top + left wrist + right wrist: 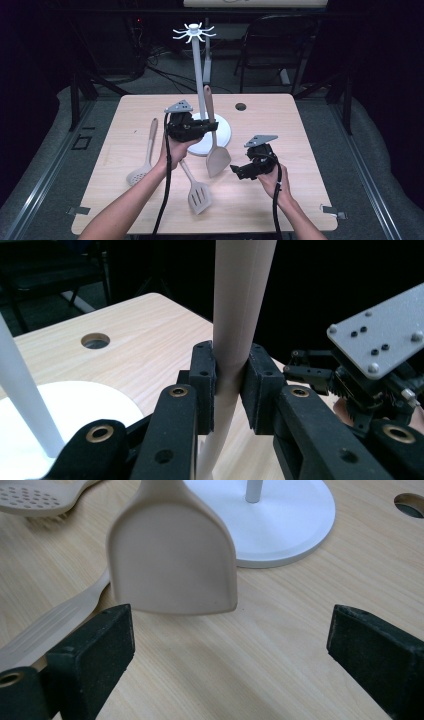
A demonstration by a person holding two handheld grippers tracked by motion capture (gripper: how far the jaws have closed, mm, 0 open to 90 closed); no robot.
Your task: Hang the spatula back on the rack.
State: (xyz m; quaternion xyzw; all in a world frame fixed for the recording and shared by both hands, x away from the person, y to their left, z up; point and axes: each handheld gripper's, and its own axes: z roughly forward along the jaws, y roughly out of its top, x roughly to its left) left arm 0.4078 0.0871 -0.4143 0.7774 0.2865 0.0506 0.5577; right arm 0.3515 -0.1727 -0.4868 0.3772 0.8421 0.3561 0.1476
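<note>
A beige solid spatula (218,160) stands nearly upright, blade down, low over the table in front of the white utensil stand (198,75). My left gripper (212,126) is shut on its handle (240,315), and both pads press the shaft about halfway up. The right gripper (235,171) sits just right of the blade, close to the table. Its jaws are wide open with nothing between them, and the blade (172,555) hangs just beyond the right gripper (230,640).
A slotted turner (199,196) lies near the front centre of the table, and a perforated spoon (137,175) lies to its left. The stand's round white base (226,134) sits mid-table. A cable hole (241,106) is behind it. Dark chairs stand beyond the table.
</note>
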